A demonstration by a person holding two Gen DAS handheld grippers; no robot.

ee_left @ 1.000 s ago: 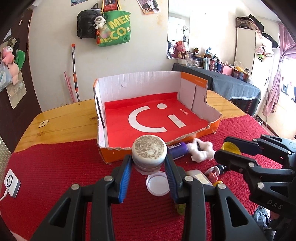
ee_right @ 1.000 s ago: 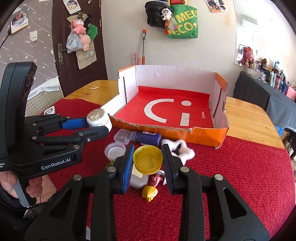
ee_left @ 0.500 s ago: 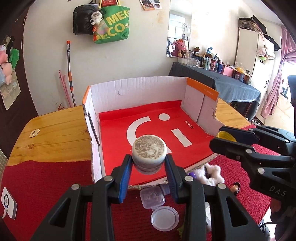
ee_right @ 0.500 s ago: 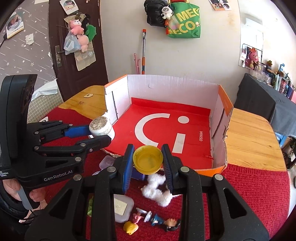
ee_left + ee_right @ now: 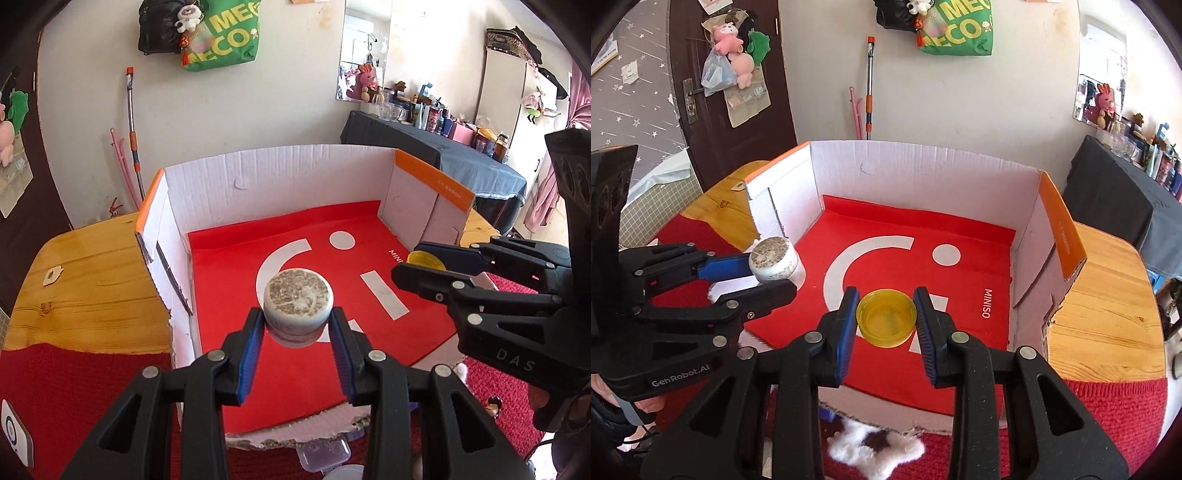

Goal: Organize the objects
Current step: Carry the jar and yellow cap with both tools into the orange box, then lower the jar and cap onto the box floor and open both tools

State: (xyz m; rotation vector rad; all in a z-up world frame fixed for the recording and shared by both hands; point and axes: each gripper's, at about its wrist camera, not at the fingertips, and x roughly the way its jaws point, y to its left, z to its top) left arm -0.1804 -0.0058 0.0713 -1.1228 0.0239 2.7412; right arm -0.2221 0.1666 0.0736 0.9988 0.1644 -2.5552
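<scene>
My left gripper [image 5: 298,325] is shut on a round white jar [image 5: 298,301] with a speckled grey top, held above the red floor of the open cardboard box [image 5: 280,173]. My right gripper [image 5: 886,319] is shut on a shallow yellow lid [image 5: 886,317], also over the box floor. In the right wrist view the left gripper [image 5: 764,271] and its white jar [image 5: 772,259] hang at the box's left wall. The left wrist view shows the right gripper [image 5: 417,264] with the yellow lid [image 5: 424,259] near the box's right wall.
The box [image 5: 923,166] sits on a wooden table [image 5: 85,280] with a red cloth [image 5: 74,387]. A white fluffy toy [image 5: 875,448] and a clear small container [image 5: 323,452] lie on the cloth before the torn front wall. A white device [image 5: 14,435] lies at far left.
Both grippers have moved forward with their loads, from over the clutter on the red cloth to above the box floor. The small items now lie behind and below the fingers.
</scene>
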